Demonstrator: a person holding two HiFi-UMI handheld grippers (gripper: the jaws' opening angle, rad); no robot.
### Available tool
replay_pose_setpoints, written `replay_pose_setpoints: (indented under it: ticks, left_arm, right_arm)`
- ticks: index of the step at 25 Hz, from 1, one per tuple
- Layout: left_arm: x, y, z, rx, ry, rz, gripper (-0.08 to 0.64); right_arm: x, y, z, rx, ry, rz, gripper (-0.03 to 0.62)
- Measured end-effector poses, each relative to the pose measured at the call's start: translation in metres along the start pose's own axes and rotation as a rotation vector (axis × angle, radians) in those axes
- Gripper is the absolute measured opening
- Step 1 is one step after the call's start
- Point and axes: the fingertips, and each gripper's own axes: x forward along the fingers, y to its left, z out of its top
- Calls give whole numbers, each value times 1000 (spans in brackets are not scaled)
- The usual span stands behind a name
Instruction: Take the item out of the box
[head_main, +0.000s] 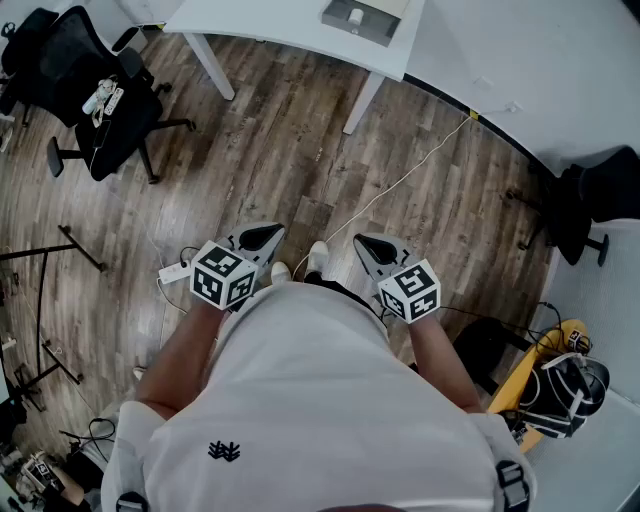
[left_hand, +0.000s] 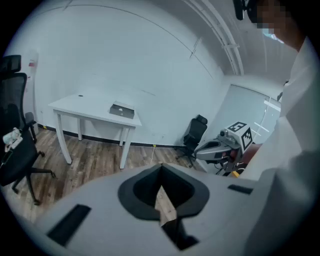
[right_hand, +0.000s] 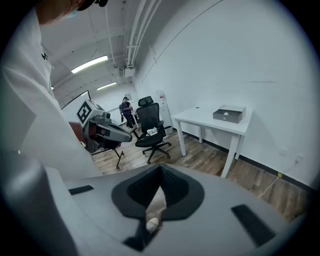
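Observation:
A grey box (head_main: 365, 18) lies on the white table (head_main: 270, 22) at the far side of the room; something small and white rests on it. The same box (left_hand: 122, 110) shows in the left gripper view, and the box (right_hand: 229, 114) also in the right gripper view, well away from both grippers. I hold the left gripper (head_main: 262, 238) and the right gripper (head_main: 375, 248) close to my body over the wooden floor, pointing toward the table. Both have their jaws shut with nothing between them. The left gripper (left_hand: 161, 167) and right gripper (right_hand: 160, 169) show only floor past their tips.
A black office chair (head_main: 95, 95) stands at the left and another chair (head_main: 585, 200) at the right. A white cable (head_main: 400, 185) and a power strip (head_main: 173, 271) lie on the floor. A yellow object with a bag (head_main: 560, 385) sits at the right. A person (right_hand: 124, 107) stands far off.

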Motion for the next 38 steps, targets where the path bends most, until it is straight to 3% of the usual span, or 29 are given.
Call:
replay_pose_setpoints:
  ticks: [11, 20, 24, 30, 38]
  left_arm:
    - [36, 22, 54, -2, -24, 58, 6]
    - [64, 76, 105, 16, -55, -30, 6]
    - [75, 117, 130, 39, -48, -80, 7]
    - [82, 170, 175, 107, -53, -157, 8]
    - [80, 236, 191, 106, -31, -211, 6]
  right_arm:
    - [6, -60, 4, 12, 17, 2, 6]
    - [47, -109, 47, 83, 8, -76, 11]
    - [77, -127, 83, 102, 8, -131, 57]
    - [124, -157, 134, 114, 18, -210, 58]
    - [181, -194, 187, 106, 33, -281, 57]
